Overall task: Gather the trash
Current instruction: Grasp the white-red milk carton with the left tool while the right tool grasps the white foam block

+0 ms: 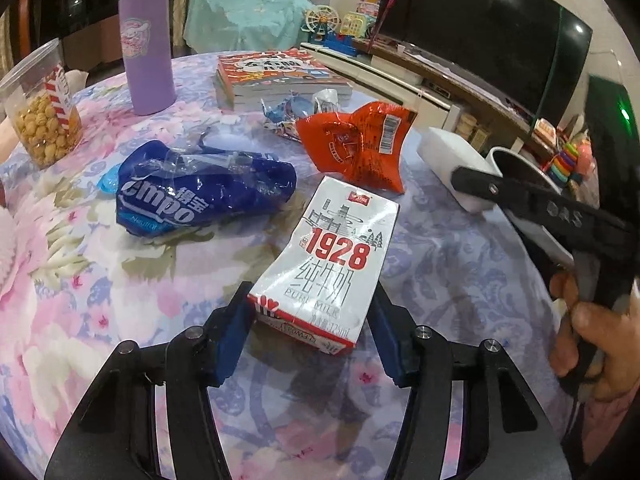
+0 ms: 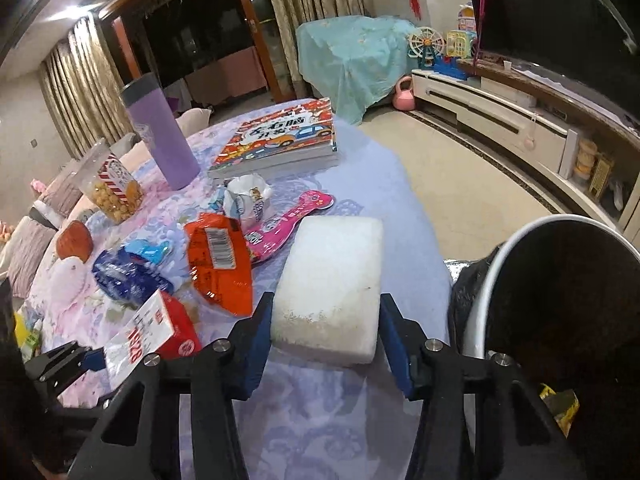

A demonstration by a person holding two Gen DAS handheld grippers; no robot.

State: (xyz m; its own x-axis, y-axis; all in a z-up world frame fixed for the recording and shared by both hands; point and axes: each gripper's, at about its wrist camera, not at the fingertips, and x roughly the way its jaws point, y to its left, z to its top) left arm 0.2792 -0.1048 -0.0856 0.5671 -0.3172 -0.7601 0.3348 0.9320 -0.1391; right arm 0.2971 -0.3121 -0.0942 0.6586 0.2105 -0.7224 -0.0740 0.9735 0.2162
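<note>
Clamped by the blue pads of the left gripper (image 1: 312, 320): the near end of a white-and-red milk carton (image 1: 332, 256), lying flat on the flowered tablecloth (image 1: 100, 280) and pointing away toward the table's middle. Squeezed between the pads of the right gripper (image 2: 326, 332): the near end of a white foam block (image 2: 332, 280), flat on the cloth close to the table's edge. No earlier view given, so nothing said of any jaw motion.

Just beyond the carton, a crumpled orange snack bag (image 1: 360, 144) with a barcode showing; to the carton's left, a crushed blue tissue wrapper (image 1: 200, 196) with clear film on top. Behind the orange bag, a small crumpled blue-and-white wrapper (image 1: 288, 112). Beside the foam block in the right wrist view, a pink packet (image 2: 288, 220) and a crumpled white wrapper (image 2: 248, 200).

Farther back: a stack of picture books (image 1: 280, 76), an upright purple flask (image 1: 148, 44) and a clear tub of yellow snack balls (image 1: 40, 108).

Off the table's edge on the right, just beside the right gripper's outer finger, a round white-rimmed bin (image 2: 560, 300) lined in black. Visible at the right of the left wrist view, a hand (image 1: 588, 332) around the other gripper's handle.
</note>
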